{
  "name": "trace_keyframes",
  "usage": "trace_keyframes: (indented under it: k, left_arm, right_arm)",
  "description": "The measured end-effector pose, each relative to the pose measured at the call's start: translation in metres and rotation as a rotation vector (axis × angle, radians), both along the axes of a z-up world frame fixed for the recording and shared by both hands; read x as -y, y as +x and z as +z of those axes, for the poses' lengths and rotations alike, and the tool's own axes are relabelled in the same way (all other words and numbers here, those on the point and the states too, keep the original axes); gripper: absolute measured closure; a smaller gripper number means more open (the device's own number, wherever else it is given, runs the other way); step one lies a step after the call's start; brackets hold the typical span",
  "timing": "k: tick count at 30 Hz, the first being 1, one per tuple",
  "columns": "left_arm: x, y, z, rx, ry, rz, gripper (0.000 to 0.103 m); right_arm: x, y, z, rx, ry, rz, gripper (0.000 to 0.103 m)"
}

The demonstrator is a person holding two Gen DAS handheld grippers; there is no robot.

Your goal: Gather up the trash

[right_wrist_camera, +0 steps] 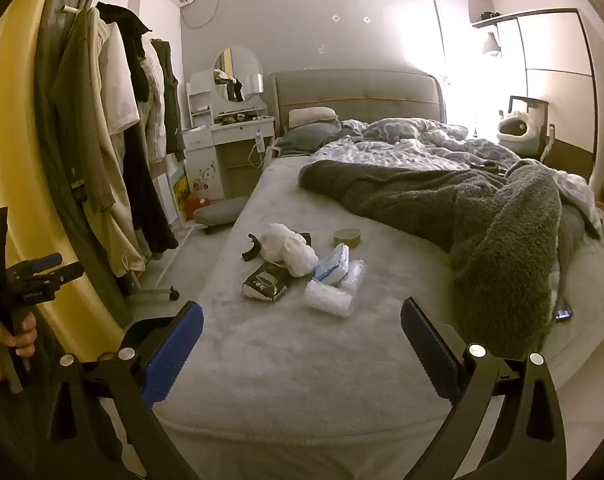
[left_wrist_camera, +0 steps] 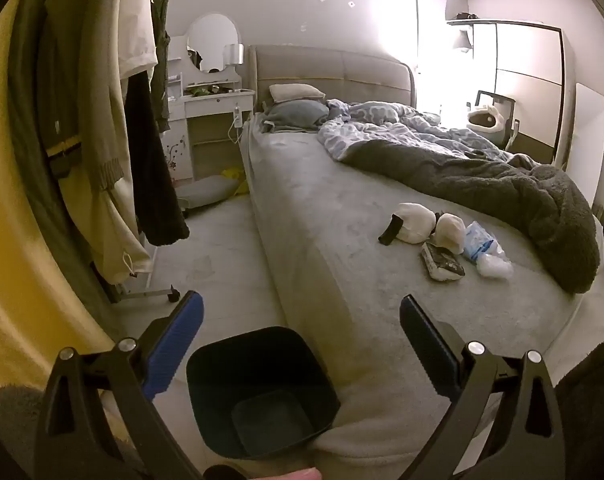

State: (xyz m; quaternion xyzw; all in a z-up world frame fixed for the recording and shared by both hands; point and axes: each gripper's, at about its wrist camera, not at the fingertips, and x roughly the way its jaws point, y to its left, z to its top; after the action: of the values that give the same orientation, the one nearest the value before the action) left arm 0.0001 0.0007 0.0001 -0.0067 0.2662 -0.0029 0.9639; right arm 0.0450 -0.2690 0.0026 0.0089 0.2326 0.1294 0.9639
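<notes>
A heap of trash lies on the grey bed [right_wrist_camera: 261, 360]: white crumpled tissue [right_wrist_camera: 287, 246], a dark wrapper packet [right_wrist_camera: 265, 282], a blue-white tissue pack [right_wrist_camera: 334, 266], clear plastic wrap [right_wrist_camera: 328, 298], a tape roll [right_wrist_camera: 346, 237] and a black curved piece [right_wrist_camera: 250, 251]. The heap also shows in the left wrist view [left_wrist_camera: 446, 240]. A black bin [left_wrist_camera: 257, 392] stands on the floor by the bed's corner, empty inside. My left gripper [left_wrist_camera: 302, 344] is open above the bin. My right gripper [right_wrist_camera: 302, 348] is open over the bed, short of the trash.
A clothes rack [right_wrist_camera: 121, 152] with hanging coats stands left of the bed on wheels. A dark fleece blanket [right_wrist_camera: 482, 220] and a patterned duvet [right_wrist_camera: 402, 144] cover the bed's right side. A white dressing table [right_wrist_camera: 229, 128] stands at the back. A phone [right_wrist_camera: 564, 314] lies by the blanket.
</notes>
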Motion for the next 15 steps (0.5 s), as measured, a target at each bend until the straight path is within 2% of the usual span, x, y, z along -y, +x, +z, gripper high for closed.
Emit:
trace_keyframes:
  k: [15]
  left_arm:
    - [0.0023, -0.0009, -0.0007, -0.005, 0.009, 0.000, 0.003]
  right_arm:
    - [0.0018, 0.0015, 0.0043, -0.004, 0.014, -0.002, 0.003]
